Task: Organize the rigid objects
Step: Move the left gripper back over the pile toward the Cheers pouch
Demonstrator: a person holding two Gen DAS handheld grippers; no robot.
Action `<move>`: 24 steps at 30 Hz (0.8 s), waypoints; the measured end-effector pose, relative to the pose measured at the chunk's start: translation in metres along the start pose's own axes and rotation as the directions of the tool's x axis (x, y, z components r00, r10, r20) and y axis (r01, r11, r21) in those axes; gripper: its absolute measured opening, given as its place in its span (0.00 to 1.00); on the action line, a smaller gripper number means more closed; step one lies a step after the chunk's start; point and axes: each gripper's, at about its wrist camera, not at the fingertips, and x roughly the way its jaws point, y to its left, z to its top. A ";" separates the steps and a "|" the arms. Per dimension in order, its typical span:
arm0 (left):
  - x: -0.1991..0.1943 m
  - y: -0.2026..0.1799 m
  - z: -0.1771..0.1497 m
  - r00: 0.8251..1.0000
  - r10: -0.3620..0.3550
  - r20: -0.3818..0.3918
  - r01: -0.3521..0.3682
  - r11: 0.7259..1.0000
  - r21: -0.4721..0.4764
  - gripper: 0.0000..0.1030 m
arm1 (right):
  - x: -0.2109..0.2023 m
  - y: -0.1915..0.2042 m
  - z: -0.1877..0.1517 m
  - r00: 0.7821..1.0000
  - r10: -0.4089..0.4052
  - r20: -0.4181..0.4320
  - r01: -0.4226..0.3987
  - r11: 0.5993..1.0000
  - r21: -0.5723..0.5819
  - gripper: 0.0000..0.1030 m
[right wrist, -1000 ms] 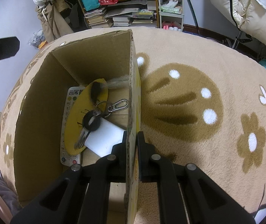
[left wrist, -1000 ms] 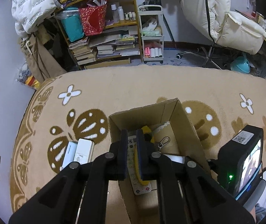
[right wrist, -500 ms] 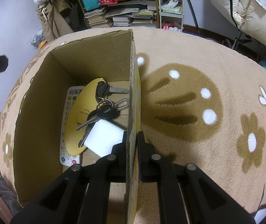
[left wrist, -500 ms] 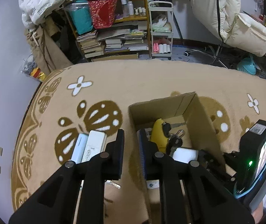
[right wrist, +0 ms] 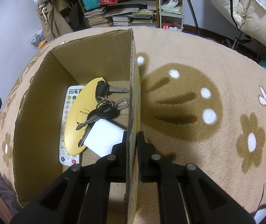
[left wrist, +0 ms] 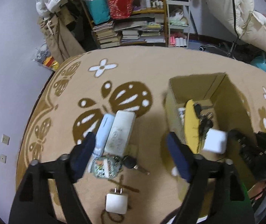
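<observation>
An open cardboard box [left wrist: 194, 85] stands on the carpet. It holds a yellow oval case [right wrist: 82, 115], a bunch of keys [right wrist: 103, 104], a white remote [right wrist: 66, 130] and a white block [right wrist: 105, 137]. My right gripper [right wrist: 132, 138] is shut on the box's right wall [right wrist: 132, 71]. Left of the box, my left gripper [left wrist: 129, 147] hangs wide open over loose items: a light blue box [left wrist: 104, 128], a white box [left wrist: 121, 130], a patterned case [left wrist: 105, 168], a single key [left wrist: 134, 165] and a white plug charger [left wrist: 116, 203].
The beige patterned carpet [left wrist: 133, 71] spreads around the box. Beyond its far edge stand a cluttered bookshelf [left wrist: 129, 28], a small white cart [left wrist: 177, 20] and a cream chair [left wrist: 254, 24]. A grey wall [left wrist: 11, 56] runs along the left.
My left gripper has left the box, swung left over the loose items and opened wide. The keys it let go of have settled on the yellow case. The right gripper has not moved.
</observation>
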 end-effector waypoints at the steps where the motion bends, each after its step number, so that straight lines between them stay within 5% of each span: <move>1: 0.002 0.004 -0.004 1.000 -0.001 -0.005 0.001 1.000 -0.006 0.86 | 0.000 0.000 0.000 1.000 0.000 0.001 0.000 1.000 0.000 0.09; 4: 0.007 0.016 -0.015 1.000 0.003 -0.003 -0.004 0.999 -0.033 0.95 | 0.000 -0.001 0.000 1.000 0.001 0.001 -0.001 1.000 0.002 0.09; 24: 0.064 0.054 -0.066 0.989 0.043 -0.143 -0.053 0.997 -0.062 0.96 | 0.000 -0.002 -0.001 1.000 0.000 0.000 0.000 1.000 0.000 0.09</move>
